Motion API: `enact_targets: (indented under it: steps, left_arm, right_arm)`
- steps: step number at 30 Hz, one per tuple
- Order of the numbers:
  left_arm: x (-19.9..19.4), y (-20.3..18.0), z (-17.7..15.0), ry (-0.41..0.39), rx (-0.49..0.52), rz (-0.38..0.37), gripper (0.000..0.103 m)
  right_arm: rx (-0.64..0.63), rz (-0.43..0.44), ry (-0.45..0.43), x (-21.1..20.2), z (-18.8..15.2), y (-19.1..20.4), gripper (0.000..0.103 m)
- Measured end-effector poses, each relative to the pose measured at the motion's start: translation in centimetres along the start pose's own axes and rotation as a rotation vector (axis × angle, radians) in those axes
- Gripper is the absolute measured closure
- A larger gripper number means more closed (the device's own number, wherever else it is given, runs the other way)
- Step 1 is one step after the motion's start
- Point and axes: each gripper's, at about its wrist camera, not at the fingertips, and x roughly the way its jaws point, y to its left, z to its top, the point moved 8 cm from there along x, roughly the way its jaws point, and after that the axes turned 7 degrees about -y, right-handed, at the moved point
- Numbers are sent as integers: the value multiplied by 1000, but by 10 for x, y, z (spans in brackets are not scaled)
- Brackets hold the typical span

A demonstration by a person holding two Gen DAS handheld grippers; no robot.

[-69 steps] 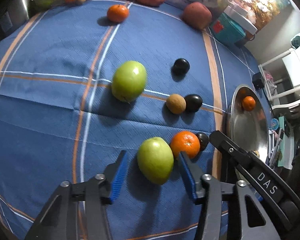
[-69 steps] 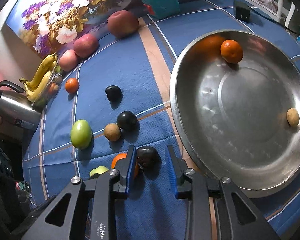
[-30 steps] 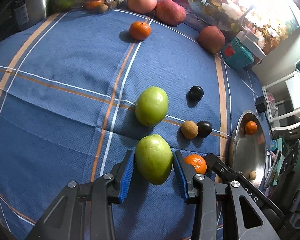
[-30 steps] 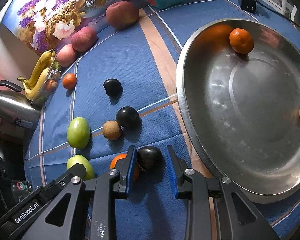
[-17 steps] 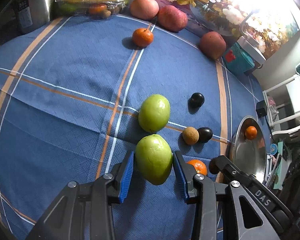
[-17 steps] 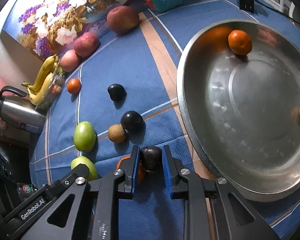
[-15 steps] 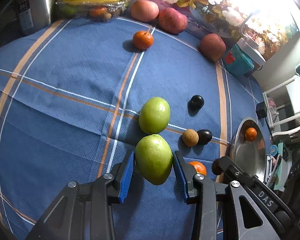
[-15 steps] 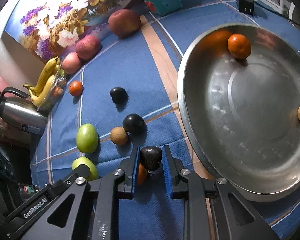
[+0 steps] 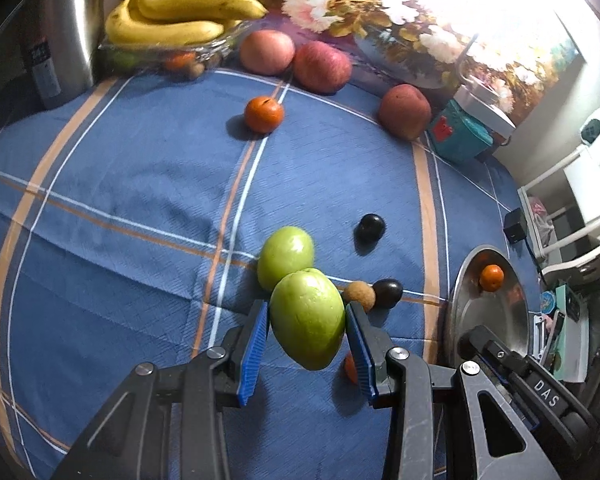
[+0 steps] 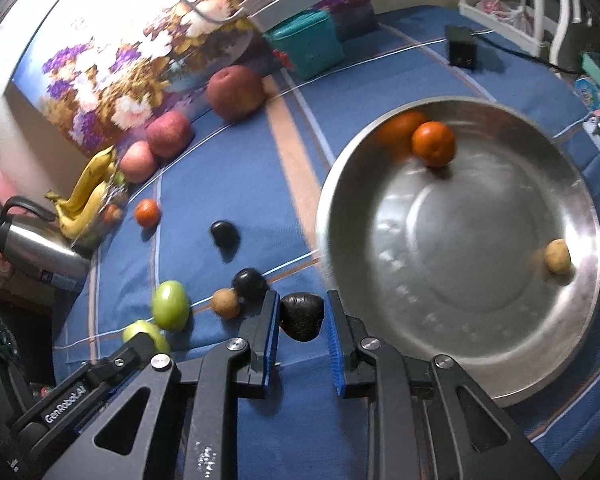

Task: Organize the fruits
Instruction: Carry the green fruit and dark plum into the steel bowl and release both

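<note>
My left gripper [image 9: 306, 334] is shut on a green mango [image 9: 307, 318] and holds it above the blue cloth. A second green mango [image 9: 286, 256] lies just behind it. My right gripper [image 10: 302, 328] is shut on a dark plum [image 10: 301, 317], lifted beside the left rim of the steel bowl [image 10: 500, 376]. The bowl holds an orange [image 10: 433, 143] and a small tan fruit [image 10: 557, 255]. Two dark plums [image 9: 370, 227] [image 9: 387, 292], a tan fruit [image 9: 360, 295] and an orange [image 9: 350, 366] lie on the cloth.
At the back stand a steel kettle [image 9: 56, 32], bananas on a glass dish [image 9: 172, 20], three red apples [image 9: 266, 52] [image 9: 321, 66] [image 9: 404, 111], an orange [image 9: 263, 114] and a teal box [image 9: 462, 138]. A black adapter [image 10: 462, 52] lies behind the bowl.
Both grippers closed on their fruit and lifted. The left one rose with the green mango; the right one carried the dark plum up and toward the bowl's rim.
</note>
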Motion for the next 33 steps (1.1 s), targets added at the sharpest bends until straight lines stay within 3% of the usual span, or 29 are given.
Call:
enact_targets:
  steps: [11, 23, 33]
  left_arm:
    - [10, -61, -12, -6, 160, -32, 61]
    - [18, -166, -46, -44, 439, -145, 61]
    - [31, -189, -67, -21, 521, -157, 61]
  right_arm:
    - [103, -139, -75, -22, 22, -67, 80]
    - [179, -192, -120, -40, 33, -117, 80]
    - [200, -195, -83, -35, 27, -132, 80]
